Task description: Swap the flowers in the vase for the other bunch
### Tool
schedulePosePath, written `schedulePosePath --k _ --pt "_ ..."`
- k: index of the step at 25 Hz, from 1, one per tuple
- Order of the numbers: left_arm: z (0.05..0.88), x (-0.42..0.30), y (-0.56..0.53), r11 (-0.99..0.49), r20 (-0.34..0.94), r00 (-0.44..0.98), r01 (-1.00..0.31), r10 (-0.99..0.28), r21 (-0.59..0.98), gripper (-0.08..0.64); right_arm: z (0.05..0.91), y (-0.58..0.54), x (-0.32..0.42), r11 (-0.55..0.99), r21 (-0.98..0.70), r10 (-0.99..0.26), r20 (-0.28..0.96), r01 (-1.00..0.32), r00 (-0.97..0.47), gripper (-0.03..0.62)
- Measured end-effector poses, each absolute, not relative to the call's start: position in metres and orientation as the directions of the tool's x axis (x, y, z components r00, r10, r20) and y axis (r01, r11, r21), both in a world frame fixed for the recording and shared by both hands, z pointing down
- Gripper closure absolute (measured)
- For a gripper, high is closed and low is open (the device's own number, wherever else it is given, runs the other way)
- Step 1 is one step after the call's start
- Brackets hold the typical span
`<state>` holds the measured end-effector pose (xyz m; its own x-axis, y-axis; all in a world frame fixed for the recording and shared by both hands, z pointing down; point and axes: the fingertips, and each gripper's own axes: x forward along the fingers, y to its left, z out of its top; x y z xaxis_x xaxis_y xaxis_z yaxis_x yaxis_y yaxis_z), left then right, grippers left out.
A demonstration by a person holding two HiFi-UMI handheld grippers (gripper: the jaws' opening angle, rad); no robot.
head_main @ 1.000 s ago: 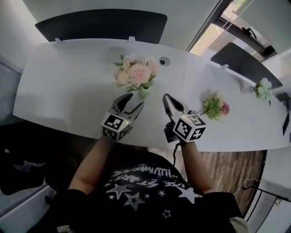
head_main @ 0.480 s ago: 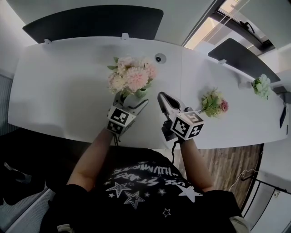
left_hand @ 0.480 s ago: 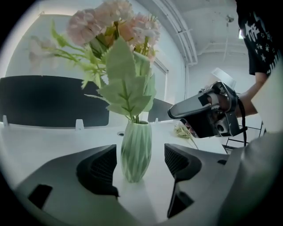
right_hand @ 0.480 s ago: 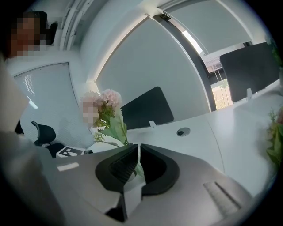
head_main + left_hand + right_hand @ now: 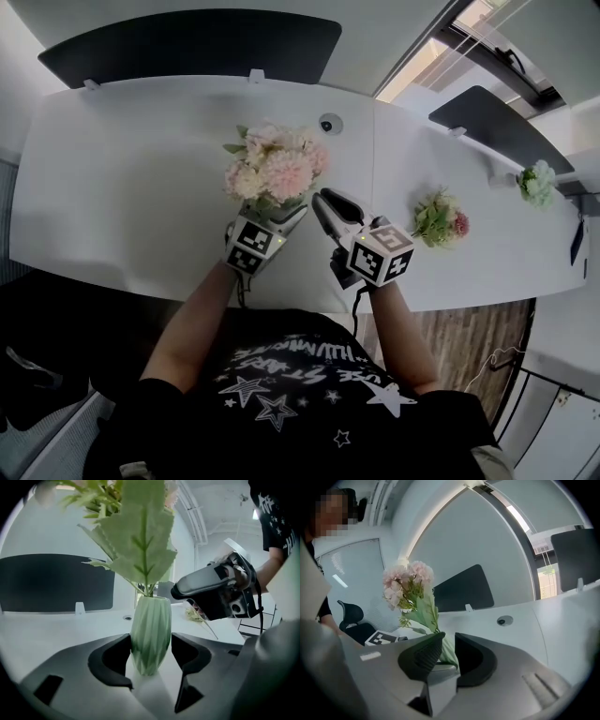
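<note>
Here the left tool (image 5: 151,638) has just been closing around the green ribbed vase (image 5: 150,620), which stands on the white table (image 5: 131,178). Its pads sit low against both sides of the vase, in what I read as a wide, light hold. The right tool (image 5: 449,641), just right of the vase, has just been opening and stands only a crack apart, gripping nothing. A leaf of the pink flowers (image 5: 274,169) shows in that gap. The other bunch (image 5: 439,217) lies on the table well to the right of the vase.

The likely trouble is that the crack looks too narrow for the stems, so pushing in could shove the flowers and tip the vase. Closing on a leaf alone would slip or tear rather than lift. And if the hold on the vase is slack, pulling the stems may drag the vase up with them.
</note>
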<state>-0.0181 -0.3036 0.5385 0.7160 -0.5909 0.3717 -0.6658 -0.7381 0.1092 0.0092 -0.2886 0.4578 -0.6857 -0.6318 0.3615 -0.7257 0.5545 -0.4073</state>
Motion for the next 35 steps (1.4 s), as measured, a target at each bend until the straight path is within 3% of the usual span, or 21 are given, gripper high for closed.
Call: schedulePosePath --k 3,7,21,25,35 --pt "0.538 -0.019 -0.304 -0.738 0.361 0.720 -0.665 -0.592 0.114 0.288 0.459 -0.289 -0.002 0.598 -0.399 -0.587 0.372 -0.695 -0.719 0.474" --pt "0.538 -0.019 -0.303 -0.753 0.354 0.732 -0.649 -0.582 0.104 0.291 0.459 -0.290 -0.018 0.655 -0.342 -0.549 0.397 -0.674 -0.735 0.457" --pt "0.540 -0.020 -0.303 -0.775 0.337 0.754 -0.624 -0.564 0.099 0.293 0.458 -0.310 -0.044 0.679 -0.244 -0.572 0.417 -0.693 -0.707 0.457" --pt "0.541 -0.021 -0.303 -0.779 0.332 0.759 -0.619 -0.561 0.099 0.293 0.457 -0.313 -0.046 0.667 -0.211 -0.597 0.421 -0.714 -0.683 0.498" --pt "0.541 -0.023 -0.302 -0.793 0.332 0.771 -0.601 -0.543 0.101 0.293 0.429 -0.316 -0.050 0.625 -0.206 -0.673 0.347 -0.753 -0.653 0.511"
